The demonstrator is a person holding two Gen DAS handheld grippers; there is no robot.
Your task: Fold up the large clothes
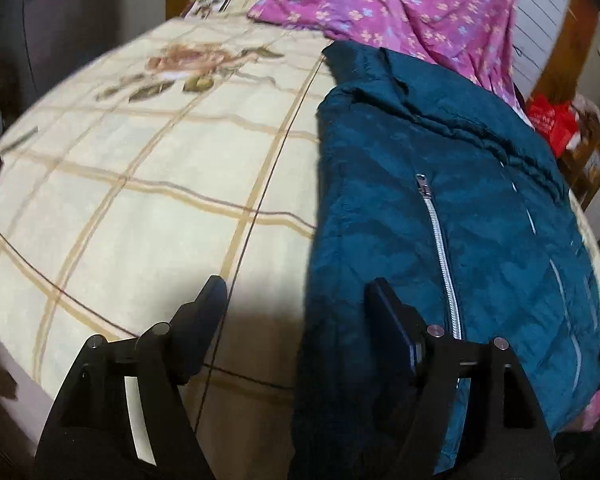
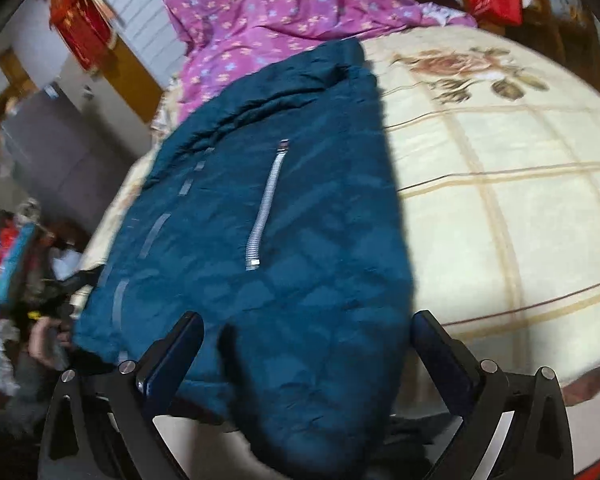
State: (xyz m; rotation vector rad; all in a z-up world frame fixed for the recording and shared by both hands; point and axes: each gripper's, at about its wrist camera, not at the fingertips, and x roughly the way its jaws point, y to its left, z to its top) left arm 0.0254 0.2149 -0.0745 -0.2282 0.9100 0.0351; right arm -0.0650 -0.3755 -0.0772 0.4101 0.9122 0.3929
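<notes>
A teal quilted jacket [image 1: 440,208] with a silver pocket zipper [image 1: 440,248] lies folded lengthwise on the bed. In the left wrist view my left gripper [image 1: 298,296] is open low over the jacket's near end. The garment's long edge runs between its fingers, and its right finger [image 1: 384,304] hangs over the fabric without pinching it. In the right wrist view the jacket [image 2: 300,220] fills the middle. My right gripper [image 2: 308,328] is open wide and straddles the jacket's near end, with the fabric between the pads but not squeezed.
The bed carries a cream checked cover [image 1: 140,184] with a rose print [image 2: 468,68]. A pink flowered sheet [image 1: 400,4] is bunched at the far end. A red bag [image 1: 552,120] sits beyond the bed. Cluttered items [image 2: 12,264] crowd the floor beside it.
</notes>
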